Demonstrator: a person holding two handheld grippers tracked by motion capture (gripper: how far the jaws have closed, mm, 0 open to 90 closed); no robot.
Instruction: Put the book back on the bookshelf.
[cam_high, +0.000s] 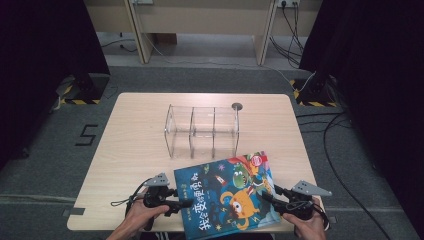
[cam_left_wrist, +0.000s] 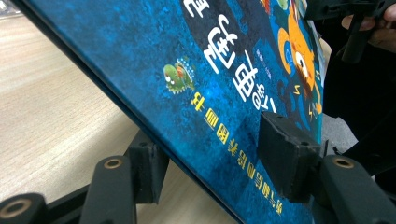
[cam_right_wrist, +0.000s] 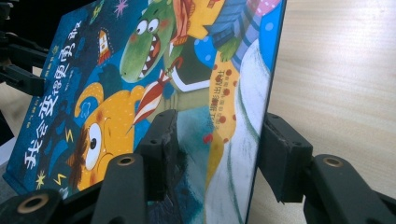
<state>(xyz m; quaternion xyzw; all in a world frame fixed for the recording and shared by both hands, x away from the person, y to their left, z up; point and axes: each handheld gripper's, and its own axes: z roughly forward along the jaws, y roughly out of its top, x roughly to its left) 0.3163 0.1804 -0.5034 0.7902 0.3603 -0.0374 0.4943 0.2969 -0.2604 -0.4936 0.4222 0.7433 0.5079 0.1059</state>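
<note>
Book: we see the picture book at the near edge of the tabletop, its blue cover with cartoon monsters facing up, one corner reaching past the edge toward the person.
Left tool: our left tool sits at the book's left edge; in the left gripper view the cover runs tilted between the two pads, one pad on the printed face, the other under the edge. We take it as gripping the book.
Right tool: the right tool meets the book's right edge; in the right gripper view one pad lies on the cover, while the other pad stands just beside the book's edge, so we cannot tell whether it clamps.
Around: a clear acrylic organiser with upright dividers stands just behind the book, in the middle of the tabletop; a small round grommet lies beyond it.
In the way: between book and organiser we see bare wood.
</note>
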